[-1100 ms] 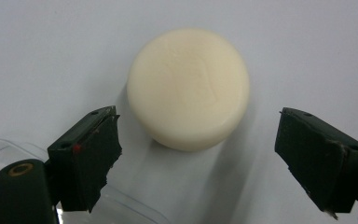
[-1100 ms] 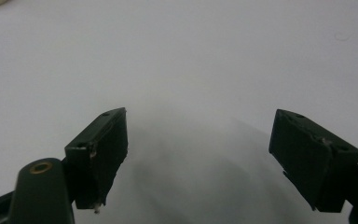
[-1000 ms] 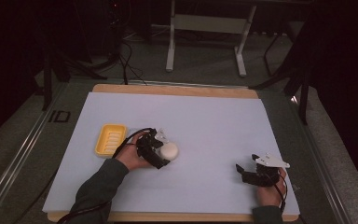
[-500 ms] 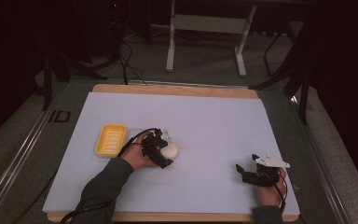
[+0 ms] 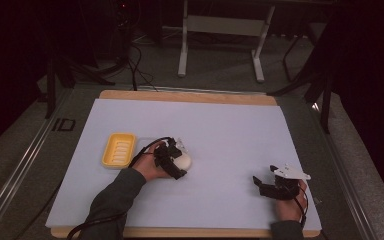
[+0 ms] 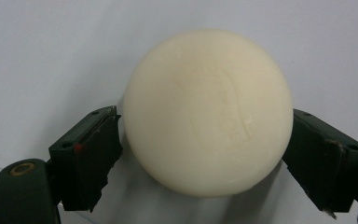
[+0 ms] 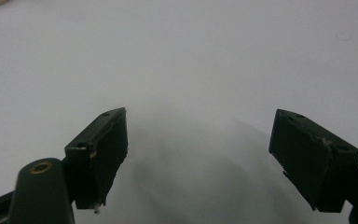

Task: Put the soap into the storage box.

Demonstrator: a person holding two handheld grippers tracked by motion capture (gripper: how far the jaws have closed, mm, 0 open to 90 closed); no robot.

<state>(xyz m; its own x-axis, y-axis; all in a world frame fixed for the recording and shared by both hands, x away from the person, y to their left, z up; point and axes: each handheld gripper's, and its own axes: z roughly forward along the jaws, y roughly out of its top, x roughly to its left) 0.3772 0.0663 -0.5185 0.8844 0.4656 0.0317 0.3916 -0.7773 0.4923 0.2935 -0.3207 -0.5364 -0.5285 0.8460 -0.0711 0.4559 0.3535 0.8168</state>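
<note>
Cream soap bar [image 6: 208, 112], faint illegible embossing.

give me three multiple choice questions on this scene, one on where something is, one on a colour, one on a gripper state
1. Where does the soap dish lie?
A. to the left of the soap bar
B. at the table's far right corner
C. under the right gripper

2. What colour is the soap dish?
A. blue
B. yellow
C. red

3. How does the right gripper stand?
A. shut on the soap bar
B. shut on the dish
C. open, holding nothing

Answers:
1 A, in the high view the dish sits left of the soap bar, which lies between the jaws of the left gripper.
2 B, its tray is plainly yellow.
3 C, the right gripper view has its jaws wide apart over bare white table cover.
</note>
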